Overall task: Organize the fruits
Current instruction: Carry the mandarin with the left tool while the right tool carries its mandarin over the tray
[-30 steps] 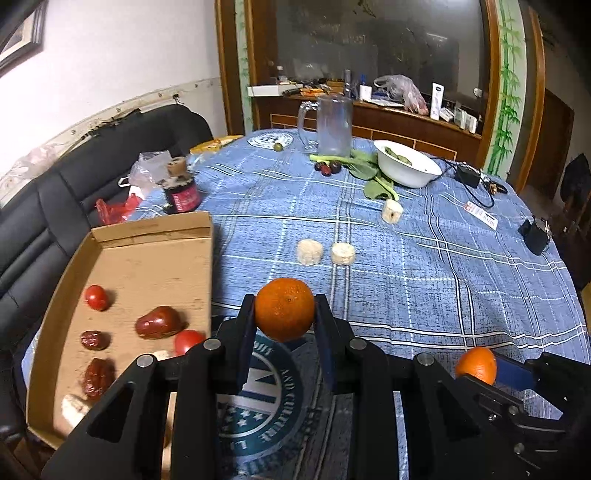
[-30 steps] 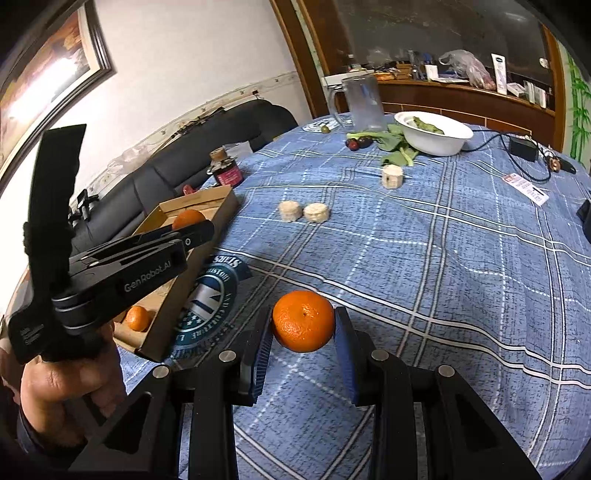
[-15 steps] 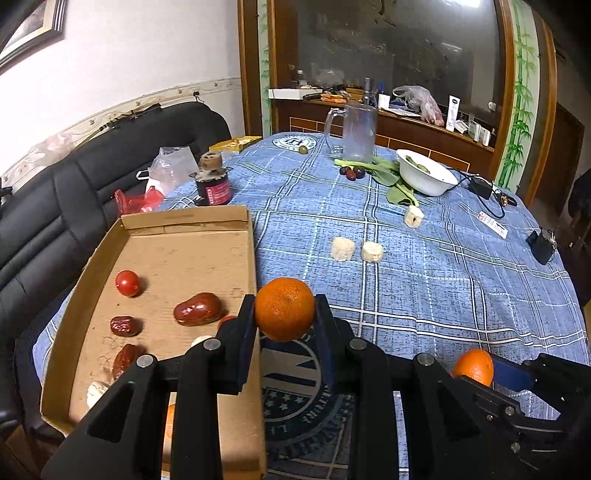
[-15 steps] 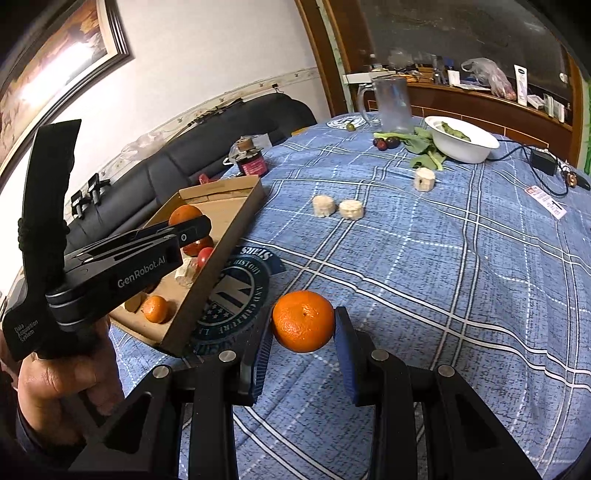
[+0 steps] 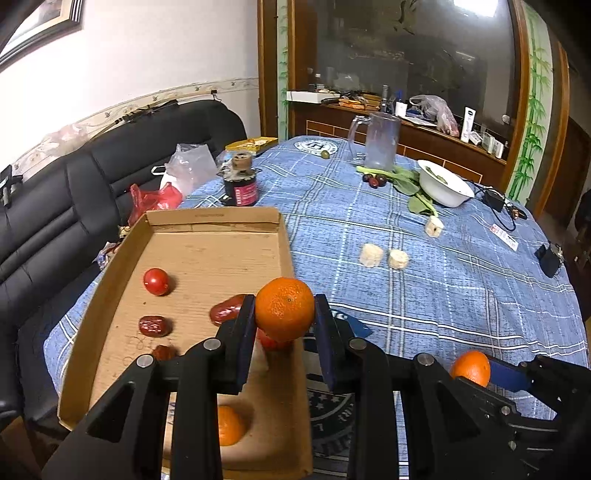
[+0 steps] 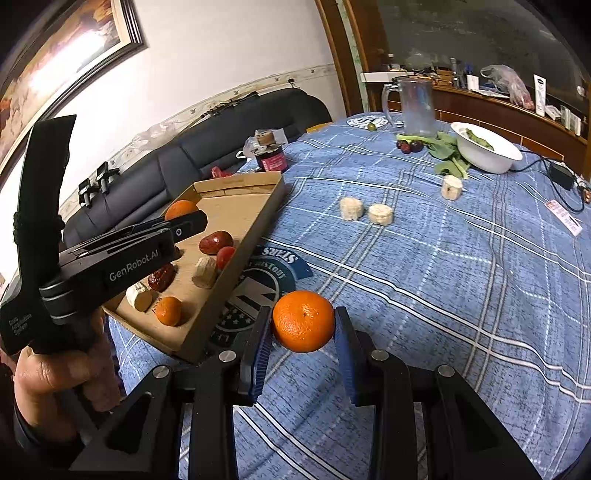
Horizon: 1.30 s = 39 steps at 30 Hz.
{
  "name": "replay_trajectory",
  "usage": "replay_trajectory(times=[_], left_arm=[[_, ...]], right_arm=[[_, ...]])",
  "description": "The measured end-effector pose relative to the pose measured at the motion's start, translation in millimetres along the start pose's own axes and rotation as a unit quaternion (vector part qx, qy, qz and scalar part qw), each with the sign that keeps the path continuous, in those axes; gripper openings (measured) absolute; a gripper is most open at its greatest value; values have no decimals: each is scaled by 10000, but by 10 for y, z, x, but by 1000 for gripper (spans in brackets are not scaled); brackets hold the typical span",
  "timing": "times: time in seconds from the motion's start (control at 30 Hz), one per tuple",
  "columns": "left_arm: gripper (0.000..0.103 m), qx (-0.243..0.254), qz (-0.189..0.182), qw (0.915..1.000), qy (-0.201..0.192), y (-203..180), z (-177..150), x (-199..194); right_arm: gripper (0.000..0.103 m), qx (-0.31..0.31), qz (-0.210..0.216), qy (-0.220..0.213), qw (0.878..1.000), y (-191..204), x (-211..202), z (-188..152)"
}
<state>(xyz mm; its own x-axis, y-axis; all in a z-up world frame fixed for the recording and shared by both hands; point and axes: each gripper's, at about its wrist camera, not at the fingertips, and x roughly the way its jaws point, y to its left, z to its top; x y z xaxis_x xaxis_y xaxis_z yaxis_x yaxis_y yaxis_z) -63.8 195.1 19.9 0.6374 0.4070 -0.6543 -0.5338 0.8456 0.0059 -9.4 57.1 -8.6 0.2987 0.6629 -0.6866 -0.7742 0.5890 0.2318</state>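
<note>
Both claws pinch fruit: my left gripper (image 5: 284,332) carries a tangerine (image 5: 284,309) over the cardboard tray (image 5: 207,218), nearer it; my right gripper (image 6: 303,341) grips an orange (image 6: 303,320), tray leftward.

A: Left side? White wall (image 5: 140,55), patterned border strip low on it, a framed picture (image 6: 70,48) high up catching glare.

B: Under it, a black leather sofa (image 5: 62,192) along the wall.

A: Far end: a dark wood cabinet (image 5: 399,55) with a glass front, its ledge crowded with small items.

B: Bamboo-painted panel (image 5: 535,110) at the far right. A ceiling light (image 5: 476,7) reflects in the glass.
</note>
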Motion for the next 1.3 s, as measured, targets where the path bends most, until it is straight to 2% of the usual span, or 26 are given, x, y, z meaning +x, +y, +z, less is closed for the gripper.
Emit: replay_trajectory(times=[0.9, 1.03, 1.3], left_arm=[[28, -259, 611, 9978, 72, 806, 228, 153], [28, -291, 622, 9975, 135, 911, 291, 240], [28, -559, 401, 9970, 347, 1134, 484, 489]], right_arm=[[33, -559, 603, 185, 9964, 648, 876, 753], [33, -595, 635, 236, 9959, 703, 1003, 836], [33, -688, 666, 346, 9948, 787, 1302, 1004]])
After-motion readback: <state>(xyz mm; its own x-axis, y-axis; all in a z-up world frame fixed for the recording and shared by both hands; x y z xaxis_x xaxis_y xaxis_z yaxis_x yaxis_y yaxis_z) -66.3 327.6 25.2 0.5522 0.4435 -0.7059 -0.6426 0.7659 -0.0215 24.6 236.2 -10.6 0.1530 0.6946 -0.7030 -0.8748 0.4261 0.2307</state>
